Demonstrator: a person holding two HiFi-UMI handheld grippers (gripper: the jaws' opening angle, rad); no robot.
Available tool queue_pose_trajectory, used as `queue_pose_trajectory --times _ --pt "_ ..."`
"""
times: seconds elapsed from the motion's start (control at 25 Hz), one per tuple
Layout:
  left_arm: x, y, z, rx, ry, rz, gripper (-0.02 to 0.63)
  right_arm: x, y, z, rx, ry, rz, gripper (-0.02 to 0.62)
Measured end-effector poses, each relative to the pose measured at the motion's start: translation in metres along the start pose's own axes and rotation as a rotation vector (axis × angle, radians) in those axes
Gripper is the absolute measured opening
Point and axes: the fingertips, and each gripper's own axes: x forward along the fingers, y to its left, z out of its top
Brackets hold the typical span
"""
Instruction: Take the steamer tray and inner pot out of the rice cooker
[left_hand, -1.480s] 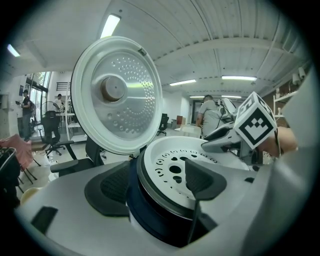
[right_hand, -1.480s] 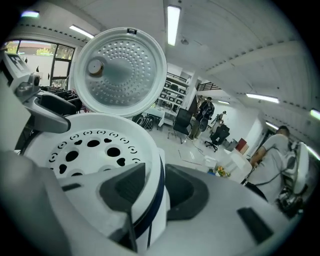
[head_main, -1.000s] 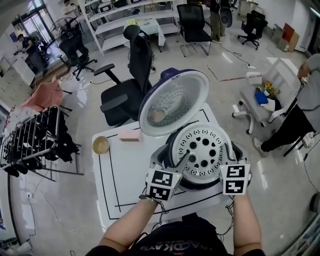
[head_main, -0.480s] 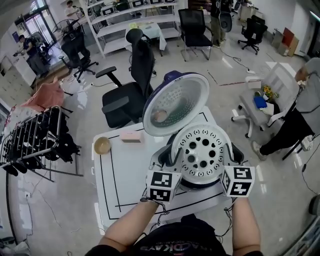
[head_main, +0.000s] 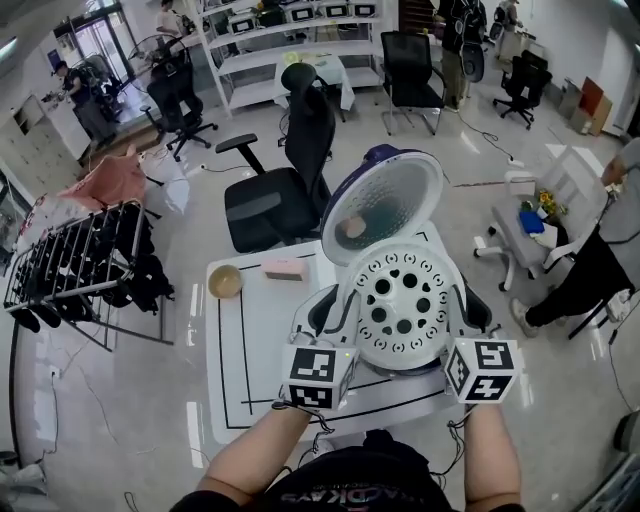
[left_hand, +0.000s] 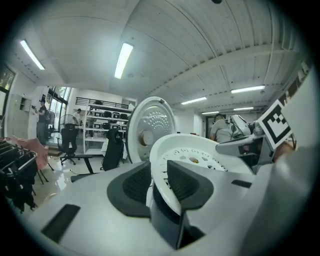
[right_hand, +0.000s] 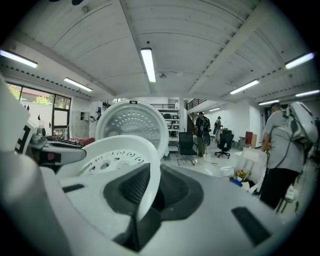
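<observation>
The white steamer tray (head_main: 403, 305), round and full of holes, hangs level just above the dark rice cooker (head_main: 322, 308), whose lid (head_main: 385, 205) stands open behind it. My left gripper (head_main: 345, 300) is shut on the tray's left rim, which shows between its dark pads in the left gripper view (left_hand: 161, 182). My right gripper (head_main: 462, 303) is shut on the opposite rim (right_hand: 147, 187). Both pairs of jaws have just been closing on that rim. The tray hides the inner pot.
The cooker stands on a white table (head_main: 250, 345) with black lines. A small tan bowl (head_main: 225, 282) and a pink box (head_main: 284, 269) lie at its far left. A black office chair (head_main: 290, 190) stands behind, a drying rack (head_main: 80, 260) left, a person (head_main: 600, 260) right.
Both grippers have risen with the steamer tray, which now sits higher over the cooker and looks larger. The left jaws have narrowed onto its rim.
</observation>
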Motion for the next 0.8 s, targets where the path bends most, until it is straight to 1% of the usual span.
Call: queue_pose_trajectory --times 0.16,0.32,0.64,0.8 --pt "-0.028 0.029 -0.003 -0.014 -0.019 0.059 0.098 -0.001 0.039 0.003 -0.009 -0.008 0.057 0.063" --pt "-0.065 0.063 -0.010 -0.037 -0.032 0.136 0.095 0.001 0.088 0.002 -0.028 -0.003 0.131 0.063" --pt "-0.150 0.139 -0.043 -0.090 -0.007 0.298 0.095 0.009 0.201 -0.005 -0.072 0.014 0.294 0.063" --pt "-0.192 0.174 -0.057 -0.111 0.004 0.370 0.094 0.010 0.256 -0.010 -0.096 0.022 0.363 0.063"
